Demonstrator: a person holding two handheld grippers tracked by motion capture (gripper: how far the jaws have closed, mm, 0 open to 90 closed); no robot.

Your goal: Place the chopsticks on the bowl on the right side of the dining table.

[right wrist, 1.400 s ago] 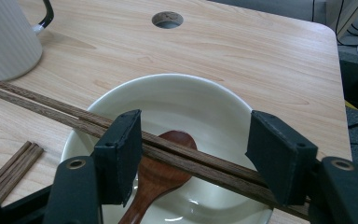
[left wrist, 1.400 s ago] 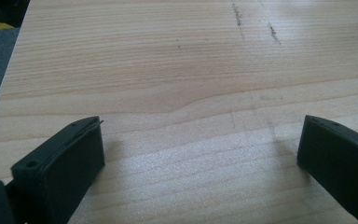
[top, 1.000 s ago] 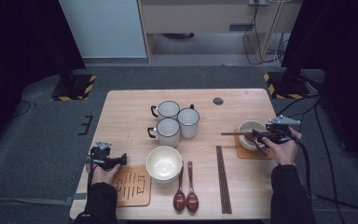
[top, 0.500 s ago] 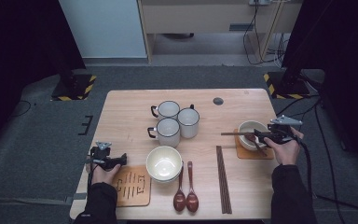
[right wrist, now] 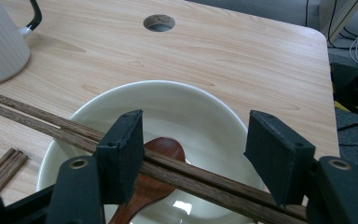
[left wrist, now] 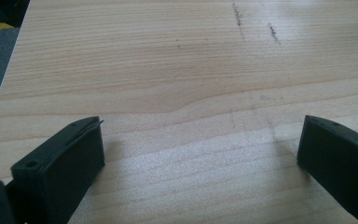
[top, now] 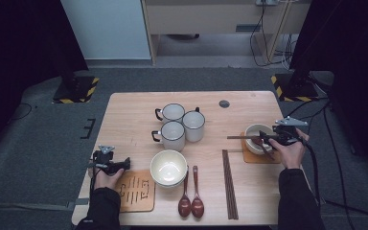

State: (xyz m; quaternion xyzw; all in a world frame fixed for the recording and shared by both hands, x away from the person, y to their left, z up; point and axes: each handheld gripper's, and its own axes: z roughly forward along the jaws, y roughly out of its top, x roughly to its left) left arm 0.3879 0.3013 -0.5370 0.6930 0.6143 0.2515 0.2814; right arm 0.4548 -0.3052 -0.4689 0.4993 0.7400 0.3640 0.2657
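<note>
Three mugs (top: pixel 179 123), three bowls (top: pixel 168 167), two spoons (top: pixel 190 203)

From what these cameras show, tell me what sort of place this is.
Probably a lab or studio set up for recording, not a dining room: a wooden table laid with tableware stands on grey carpet among black curtains, hazard-striped stand bases and loose cables.
</note>
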